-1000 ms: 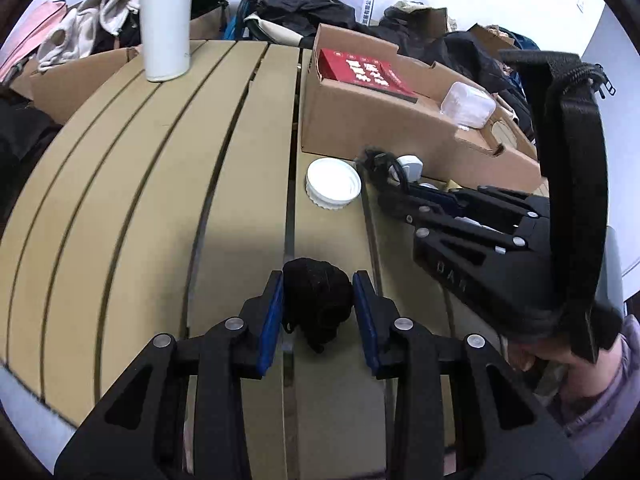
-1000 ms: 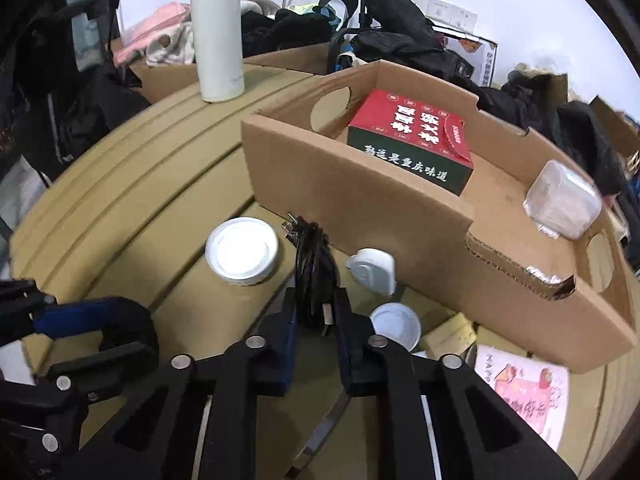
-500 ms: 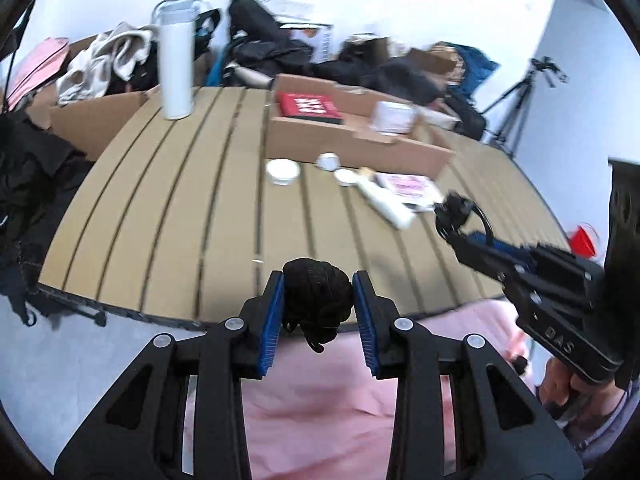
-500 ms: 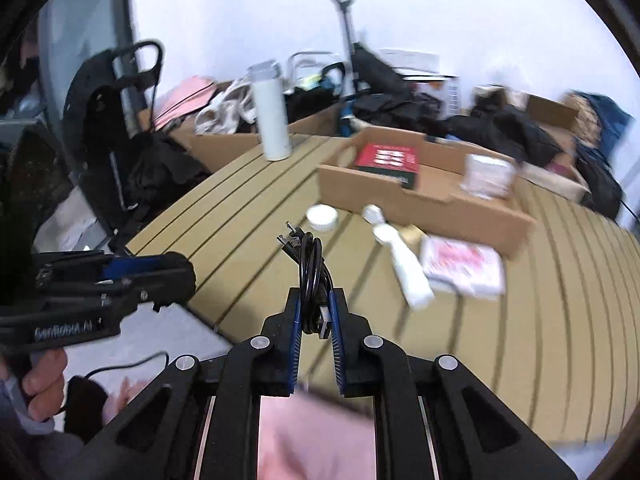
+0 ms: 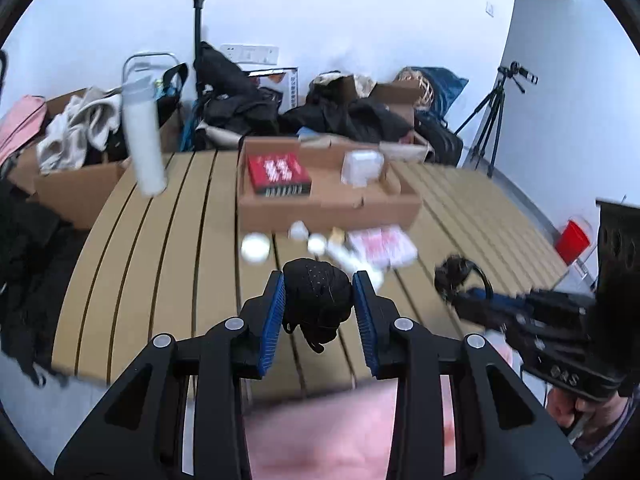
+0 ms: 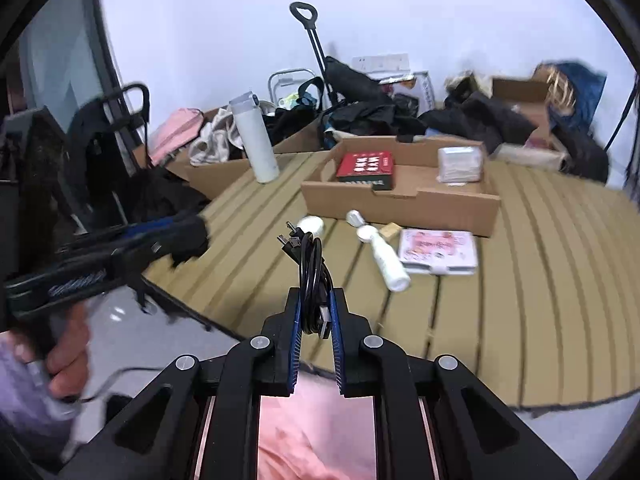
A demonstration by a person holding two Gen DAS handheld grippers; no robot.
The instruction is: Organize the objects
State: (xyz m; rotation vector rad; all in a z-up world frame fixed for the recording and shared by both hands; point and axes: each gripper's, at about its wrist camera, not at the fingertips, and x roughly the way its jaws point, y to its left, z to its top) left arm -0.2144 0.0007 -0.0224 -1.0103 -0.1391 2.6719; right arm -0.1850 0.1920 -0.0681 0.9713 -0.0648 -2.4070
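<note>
My left gripper (image 5: 318, 300) is shut on a black fabric bundle (image 5: 316, 296) and holds it in the air near the table's front edge. My right gripper (image 6: 314, 312) is shut on a coiled black USB cable (image 6: 310, 268), also off the table. Each gripper shows in the other's view, the right (image 5: 456, 280) and the left (image 6: 188, 236). An open cardboard box (image 6: 400, 200) on the slatted table holds a red carton (image 6: 366, 166) and a clear plastic box (image 6: 460, 164).
In front of the box lie a white lid (image 5: 256, 248), small white caps (image 5: 316, 244), a white tube (image 6: 384, 258) and a pink packet (image 6: 438, 250). A white flask (image 6: 256, 144) stands at the far left. Bags, clothes and a tripod (image 5: 492, 128) surround the table.
Both grippers have pulled far back and up from the table, still holding their objects. The box and small items now look distant.
</note>
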